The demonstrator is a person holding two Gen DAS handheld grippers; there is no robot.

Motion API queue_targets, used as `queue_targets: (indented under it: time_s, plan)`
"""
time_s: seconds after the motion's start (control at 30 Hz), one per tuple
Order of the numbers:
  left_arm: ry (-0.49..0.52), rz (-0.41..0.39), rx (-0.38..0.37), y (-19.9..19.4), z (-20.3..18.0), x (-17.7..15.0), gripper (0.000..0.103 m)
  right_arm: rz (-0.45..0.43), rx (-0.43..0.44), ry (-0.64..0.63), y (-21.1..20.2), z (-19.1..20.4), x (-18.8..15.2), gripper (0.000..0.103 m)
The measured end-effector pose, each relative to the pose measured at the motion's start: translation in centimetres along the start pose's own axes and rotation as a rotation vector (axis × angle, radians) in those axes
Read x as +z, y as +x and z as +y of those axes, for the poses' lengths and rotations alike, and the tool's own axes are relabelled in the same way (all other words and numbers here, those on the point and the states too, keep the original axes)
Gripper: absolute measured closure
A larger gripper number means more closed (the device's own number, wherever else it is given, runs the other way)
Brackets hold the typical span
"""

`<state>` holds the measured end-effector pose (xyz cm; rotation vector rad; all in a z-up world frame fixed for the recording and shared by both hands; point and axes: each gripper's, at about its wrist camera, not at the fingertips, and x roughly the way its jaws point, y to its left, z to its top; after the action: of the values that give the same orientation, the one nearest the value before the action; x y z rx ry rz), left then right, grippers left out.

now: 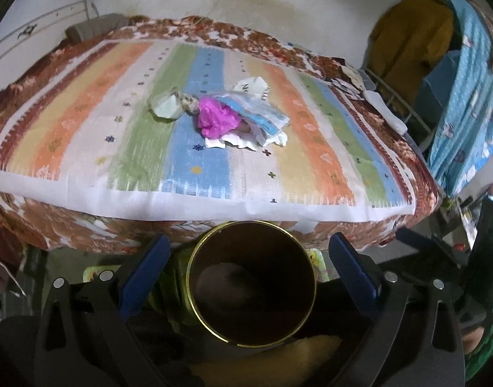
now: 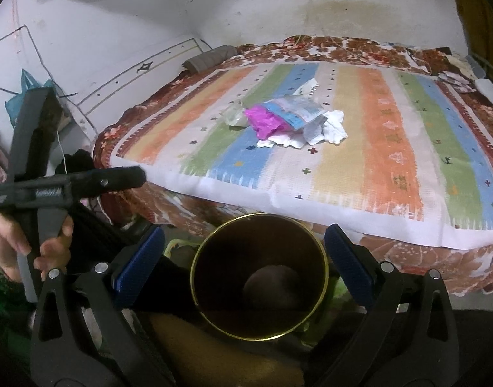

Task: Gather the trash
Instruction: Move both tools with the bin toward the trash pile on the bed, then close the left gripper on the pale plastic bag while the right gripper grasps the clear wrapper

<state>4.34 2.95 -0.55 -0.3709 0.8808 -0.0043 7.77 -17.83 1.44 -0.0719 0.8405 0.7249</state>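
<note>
A small pile of trash lies in the middle of the bed on a striped cloth (image 1: 85,113): a pink plastic scrap (image 1: 216,121) (image 2: 265,122), a blue-and-white wrapper (image 1: 262,113) (image 2: 298,111), crumpled white paper (image 1: 240,140) (image 2: 335,127) and a pale green wad (image 1: 166,106) (image 2: 235,116). A dark round bin with a gold rim (image 1: 278,258) (image 2: 233,258) stands low in front of the bed. My left gripper (image 1: 249,242) and right gripper (image 2: 245,231) both hover above the bin, open and holding nothing, well short of the pile.
A floral bedspread (image 1: 375,232) hangs over the bed's front edge. Blue cloth (image 1: 465,96) and a yellow garment (image 1: 407,38) hang at the right. A grey bundle (image 2: 211,58) sits at the bed's far corner by the wall. A hand (image 2: 50,248) grips the other tool's handle.
</note>
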Motion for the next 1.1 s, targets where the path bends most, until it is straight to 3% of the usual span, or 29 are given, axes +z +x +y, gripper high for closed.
queue_targets:
  time_s: [0.33,0.7,1.1]
  plan:
    - [0.060,-0.006,0.146,2.2,0.6,4.5,0.008,0.031,-0.048,-0.010,2.7,-0.7,3.0,0.009]
    - [0.060,0.028,0.179,4.6,2.9,9.5,0.011,0.036,0.014,0.081,4.1,-3.5,7.9,0.009]
    - [0.041,0.075,0.307,9.4,7.0,14.0,0.011,0.074,-0.006,0.151,7.2,-7.0,11.9,0.009]
